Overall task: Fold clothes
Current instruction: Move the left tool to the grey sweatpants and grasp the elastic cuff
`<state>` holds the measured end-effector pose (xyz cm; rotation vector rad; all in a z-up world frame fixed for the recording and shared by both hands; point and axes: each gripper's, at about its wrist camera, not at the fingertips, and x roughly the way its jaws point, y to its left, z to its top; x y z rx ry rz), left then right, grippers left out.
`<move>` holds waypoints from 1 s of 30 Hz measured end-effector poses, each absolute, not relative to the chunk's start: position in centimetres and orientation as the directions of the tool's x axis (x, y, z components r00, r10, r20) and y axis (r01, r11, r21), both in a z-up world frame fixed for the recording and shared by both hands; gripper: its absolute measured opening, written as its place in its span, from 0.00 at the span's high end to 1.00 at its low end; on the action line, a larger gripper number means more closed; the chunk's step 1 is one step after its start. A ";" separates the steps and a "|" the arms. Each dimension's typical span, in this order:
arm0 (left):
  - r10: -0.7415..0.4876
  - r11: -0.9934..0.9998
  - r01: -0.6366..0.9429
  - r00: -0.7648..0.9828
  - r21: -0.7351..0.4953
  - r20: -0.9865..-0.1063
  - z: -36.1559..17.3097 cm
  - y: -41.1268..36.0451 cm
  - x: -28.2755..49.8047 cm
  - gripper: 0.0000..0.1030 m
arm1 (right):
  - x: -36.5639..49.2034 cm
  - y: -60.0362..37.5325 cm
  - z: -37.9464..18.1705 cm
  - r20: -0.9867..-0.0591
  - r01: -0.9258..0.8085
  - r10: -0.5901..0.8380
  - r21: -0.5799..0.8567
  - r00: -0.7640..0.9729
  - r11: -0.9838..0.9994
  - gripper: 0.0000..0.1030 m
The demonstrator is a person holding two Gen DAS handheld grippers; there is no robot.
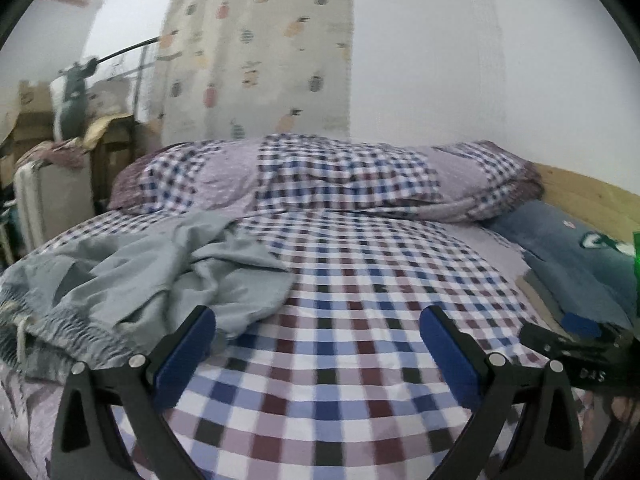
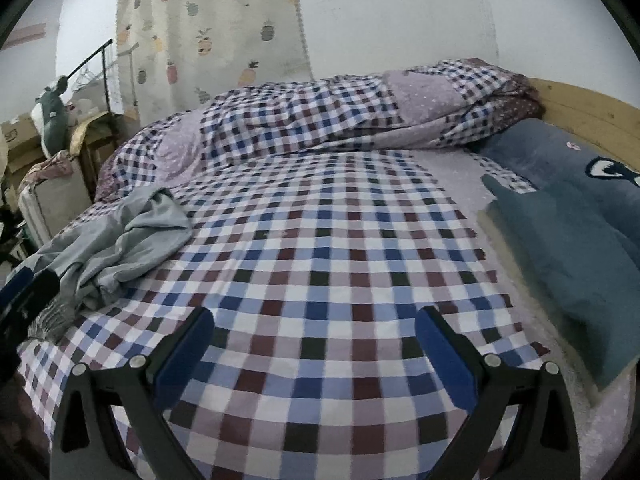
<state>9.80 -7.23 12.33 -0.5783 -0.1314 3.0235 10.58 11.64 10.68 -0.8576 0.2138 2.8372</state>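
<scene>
Checked cotton bedsheet [image 2: 320, 280], crumpled grey elastic-waisted garment [image 1: 140, 272], left gripper [image 1: 318, 320] and right gripper [image 2: 314, 320] spread wide, empty

A checked bedsheet [image 2: 320, 264] in blue, maroon and white covers the bed; a rolled duvet [image 2: 320, 112] in the same check with lilac panels lies along its far edge; a blue-grey pillow [image 2: 568, 216] with a cartoon eye rests at the right, beside the wooden headboard [image 2: 592, 116]; a pineapple-print curtain [image 1: 260, 48] hangs on the white wall behind; at the left stand cardboard boxes [image 1: 28, 120], a pale suitcase [image 1: 52, 200] and a green plush toy [image 2: 52, 120].
</scene>
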 end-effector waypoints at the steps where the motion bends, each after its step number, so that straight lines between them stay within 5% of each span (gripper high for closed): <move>1: 0.061 -0.994 -0.024 -0.927 -0.104 -0.370 12.2 -8.0 9.6 0.00 | 10.5 11.4 10.6 -0.558 -0.196 0.113 0.091 -0.822 -0.976 0.00; 17: -0.219 -0.925 0.334 -0.858 -0.182 -0.464 8.4 -19.6 9.4 0.00 | 7.8 5.6 10.0 -0.554 -0.110 0.030 0.113 -0.832 -0.988 0.04; 25: -0.186 -0.912 0.343 -0.836 -0.226 -0.516 6.4 -22.4 8.1 0.00 | 7.2 4.3 9.5 -0.561 -0.094 0.015 0.112 -0.828 -0.989 0.04; 30: -0.160 -0.931 0.307 -0.829 -0.197 -0.535 5.3 -22.2 6.5 0.12 | 7.0 4.0 9.4 -0.564 -0.082 0.003 0.116 -0.826 -0.990 0.04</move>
